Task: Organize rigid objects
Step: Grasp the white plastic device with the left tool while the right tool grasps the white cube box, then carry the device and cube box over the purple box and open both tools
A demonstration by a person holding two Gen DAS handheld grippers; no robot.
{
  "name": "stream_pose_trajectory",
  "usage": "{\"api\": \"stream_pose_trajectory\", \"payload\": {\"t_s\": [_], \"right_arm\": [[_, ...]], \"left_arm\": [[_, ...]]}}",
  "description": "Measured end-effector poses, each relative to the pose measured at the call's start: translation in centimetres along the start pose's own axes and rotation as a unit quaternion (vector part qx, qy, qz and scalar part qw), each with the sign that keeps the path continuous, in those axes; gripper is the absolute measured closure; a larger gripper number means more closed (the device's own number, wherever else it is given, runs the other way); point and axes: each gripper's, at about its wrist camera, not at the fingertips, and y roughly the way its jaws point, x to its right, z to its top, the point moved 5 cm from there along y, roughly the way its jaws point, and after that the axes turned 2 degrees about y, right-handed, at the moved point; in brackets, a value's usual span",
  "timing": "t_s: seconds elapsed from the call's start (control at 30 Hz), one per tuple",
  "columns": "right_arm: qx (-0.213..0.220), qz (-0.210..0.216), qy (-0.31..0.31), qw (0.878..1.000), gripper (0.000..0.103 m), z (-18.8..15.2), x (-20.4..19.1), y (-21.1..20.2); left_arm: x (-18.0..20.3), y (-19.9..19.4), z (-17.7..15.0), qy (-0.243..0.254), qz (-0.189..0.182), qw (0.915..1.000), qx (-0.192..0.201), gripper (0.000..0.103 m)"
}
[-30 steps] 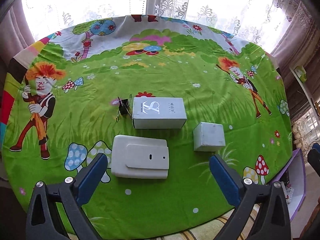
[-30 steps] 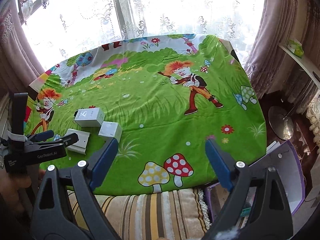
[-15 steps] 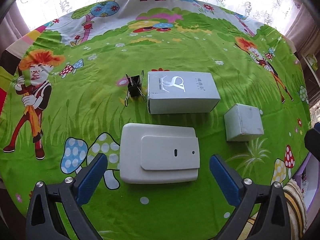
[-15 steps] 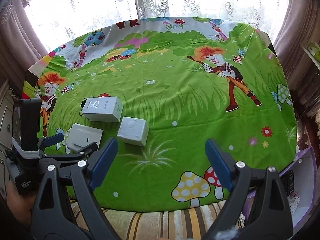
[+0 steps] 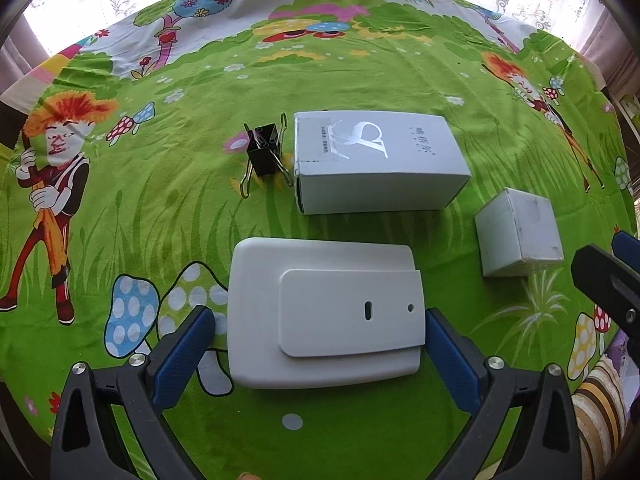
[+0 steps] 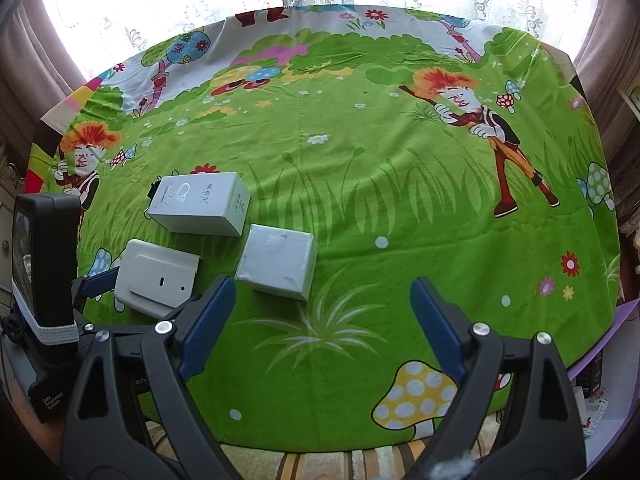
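Observation:
In the left wrist view a flat white plastic device lies on the green cartoon tablecloth. My left gripper stands open astride it, a blue pad close to each short side, with thin gaps. Behind it lie a long white box with a silver logo, a black binder clip and a small white box. My right gripper is open and holds nothing. The small white box sits just beyond its left pad, with the long box and the device further left.
The right gripper's black finger pokes in at the left view's right edge. The left gripper's black camera unit fills the right view's left side. A striped cushion lies under the table's near edge, with a purple-rimmed bin at right.
Both grippers came down toward the table. The flat device, earlier ahead of the left pads, now lies between them. The right gripper shifted left, toward the small white box.

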Motion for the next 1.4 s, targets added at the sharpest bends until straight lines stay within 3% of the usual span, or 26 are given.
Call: {"api": "stream_pose_trajectory", "payload": {"t_s": [0.2,0.4,0.77,0.93,1.0,1.1,1.13,1.4], "right_arm": [[-0.002,-0.002,-0.001,1.000,0.013,0.1,-0.5,0.7],[-0.004,-0.002,-0.005,1.000,0.012,0.3,-1.0,1.3],[-0.007,-0.003,-0.010,1.000,0.013,0.8,-2.3,2.8],[-0.011,-0.028,-0.014,0.999,0.013,0.9,-2.3,3.7],[-0.016,-0.036,-0.011,0.999,0.018,0.7,-1.9,4.1],[-0.028,-0.034,-0.007,0.999,0.041,0.2,-1.6,5.0],[-0.033,-0.031,-0.005,0.999,0.053,-0.1,-1.5,5.2],[-0.009,-0.035,-0.013,0.999,0.054,-0.5,-1.4,3.8]], "left_arm": [[-0.2,0.0,0.1,0.005,-0.002,1.0000,0.007,0.001],[-1.2,-0.7,0.2,-0.005,0.002,0.9997,0.024,0.015],[-1.4,-0.7,0.2,-0.004,0.003,0.9994,0.035,0.015],[-1.4,-0.8,0.1,-0.005,0.003,0.9993,0.038,0.015],[-1.4,-0.8,0.1,-0.006,0.003,0.9992,0.039,0.015],[-1.3,-0.7,0.2,-0.008,0.005,0.9991,0.041,0.015],[-1.3,-0.7,0.2,-0.009,0.005,0.9991,0.041,0.015],[-1.2,-1.6,0.1,-0.012,0.019,0.9981,0.058,0.015]]}}
